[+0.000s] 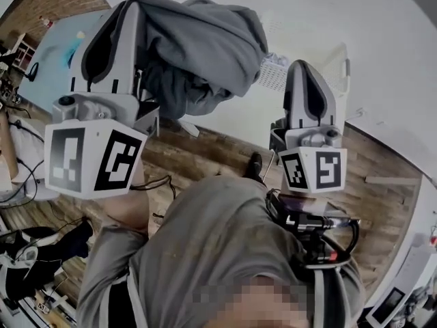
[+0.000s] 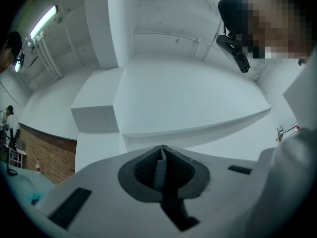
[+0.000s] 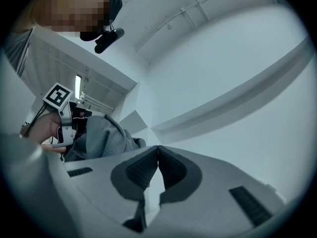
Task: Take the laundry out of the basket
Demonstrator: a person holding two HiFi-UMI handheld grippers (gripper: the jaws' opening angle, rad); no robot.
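A grey garment [image 1: 205, 46] hangs bunched over the tip of my left gripper [image 1: 133, 9], which is raised high and shut on it. In the left gripper view a thin fold of the grey cloth [image 2: 159, 175] sits pinched between the closed pads of the left gripper [image 2: 162, 148], which points up at the white ceiling. My right gripper [image 1: 308, 63] is also raised, to the right of the garment, shut and empty. In the right gripper view its tips [image 3: 158, 148] meet with nothing between them, and the garment [image 3: 101, 138] shows at left. The white mesh laundry basket [image 1: 275, 70] peeks out behind the garment.
A wooden floor [image 1: 382, 197] lies below. A desk with cables and clutter [image 1: 17, 149] stands at the left, with a brick wall [image 1: 41, 2] beyond it. The person's grey shirt [image 1: 218, 251] fills the lower middle. White cabinets [image 1: 410, 272] stand at the right.
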